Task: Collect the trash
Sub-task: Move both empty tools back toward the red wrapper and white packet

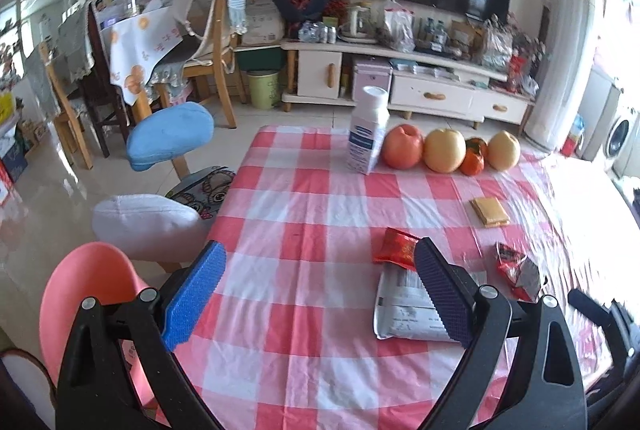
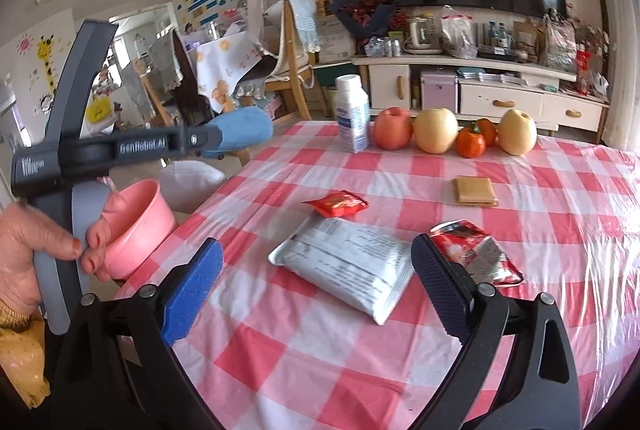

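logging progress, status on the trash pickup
Left gripper open, empty. Right gripper open, empty, over flat silver foil packet. Two crumpled red wrappers on checked tablecloth. Nothing in the way.

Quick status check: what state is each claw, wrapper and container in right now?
left claw: open, empty
right claw: open, empty
silver packet: flat on table
torn red wrapper: crumpled, opened
small red packet: lying flat
white bottle: upright, capped
pink bin: empty, beside table

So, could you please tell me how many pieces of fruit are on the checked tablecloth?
5, in a row at the far edge: red apple, yellow pear, two small oranges, one behind the other, another yellow pear.
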`<state>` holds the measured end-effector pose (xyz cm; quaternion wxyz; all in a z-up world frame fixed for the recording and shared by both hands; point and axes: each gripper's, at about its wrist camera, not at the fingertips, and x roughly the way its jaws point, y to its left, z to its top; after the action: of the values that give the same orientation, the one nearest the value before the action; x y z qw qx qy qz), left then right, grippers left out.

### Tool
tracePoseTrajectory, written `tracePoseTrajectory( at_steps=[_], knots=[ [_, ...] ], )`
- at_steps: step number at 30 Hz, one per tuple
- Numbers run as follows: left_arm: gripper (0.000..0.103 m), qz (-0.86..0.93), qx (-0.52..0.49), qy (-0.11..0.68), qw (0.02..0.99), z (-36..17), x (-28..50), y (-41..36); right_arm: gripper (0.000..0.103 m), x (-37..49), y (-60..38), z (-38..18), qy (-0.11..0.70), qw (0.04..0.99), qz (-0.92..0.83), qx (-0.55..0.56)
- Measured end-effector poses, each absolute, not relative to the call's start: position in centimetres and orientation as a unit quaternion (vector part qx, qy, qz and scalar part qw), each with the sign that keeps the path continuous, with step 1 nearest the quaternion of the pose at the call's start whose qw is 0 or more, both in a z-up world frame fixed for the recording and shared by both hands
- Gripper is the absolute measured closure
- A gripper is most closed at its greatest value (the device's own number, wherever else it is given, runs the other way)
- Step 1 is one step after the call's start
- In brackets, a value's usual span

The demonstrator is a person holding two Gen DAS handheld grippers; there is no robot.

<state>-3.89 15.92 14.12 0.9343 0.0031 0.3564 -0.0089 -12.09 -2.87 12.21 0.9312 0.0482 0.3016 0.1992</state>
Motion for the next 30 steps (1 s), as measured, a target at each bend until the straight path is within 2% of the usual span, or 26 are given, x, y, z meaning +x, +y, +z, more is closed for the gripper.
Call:
tracePoseTrajectory(
  at_steps=[30],
  knots=[
    [0.009, -0.067, 0.133, 0.424, 0.893, 8.5, 0.7, 6.9, 0.007, -7.7, -16.3, 10.4, 0.337, 0.930, 0.093, 0.112]
  ],
)
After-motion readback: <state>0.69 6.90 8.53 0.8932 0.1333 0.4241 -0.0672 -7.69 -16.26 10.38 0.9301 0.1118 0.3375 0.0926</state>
